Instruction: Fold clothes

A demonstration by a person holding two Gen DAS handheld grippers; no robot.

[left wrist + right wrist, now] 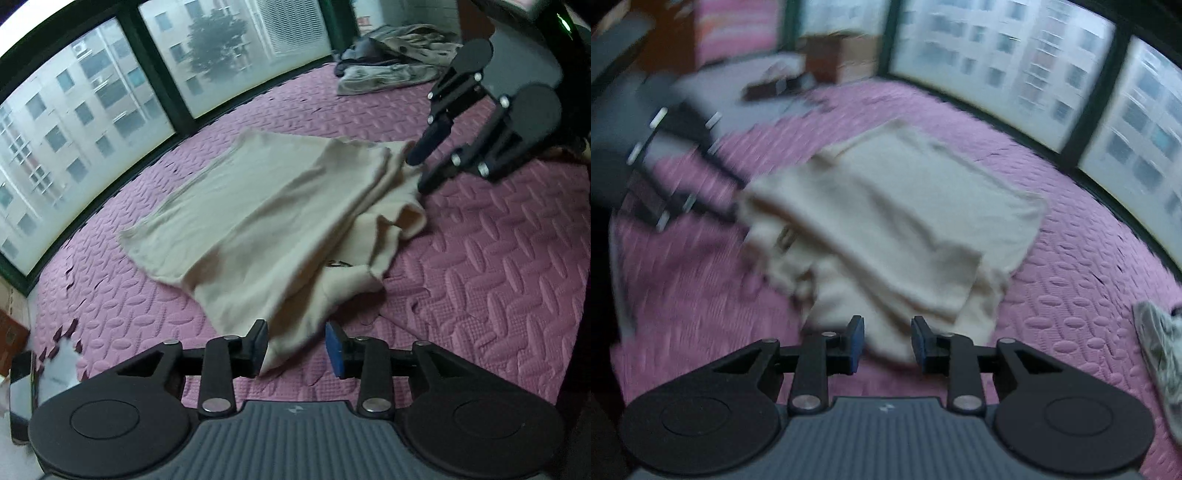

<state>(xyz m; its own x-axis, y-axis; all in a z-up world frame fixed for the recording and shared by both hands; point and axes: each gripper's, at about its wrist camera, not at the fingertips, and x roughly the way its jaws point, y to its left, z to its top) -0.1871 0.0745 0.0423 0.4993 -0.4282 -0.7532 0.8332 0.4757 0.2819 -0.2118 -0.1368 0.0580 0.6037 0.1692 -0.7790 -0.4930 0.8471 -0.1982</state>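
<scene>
Cream garment point(258, 214), partly folded, spread on the pink foam mat point(498, 258), long axis running from the near corner away toward the window point(92, 103). Left claw point(295, 347) released, jaws apart either side of the near corner, not yet pinching. Right claw point(415, 171) at the far bunched edge, tips against the cloth; from its own view point(886, 339) parted with cloth between, grip not closed. Equally near, one per end. Right view smeared by blur; underside layers hidden; second heap of clothes point(399, 59) well apart.
</scene>
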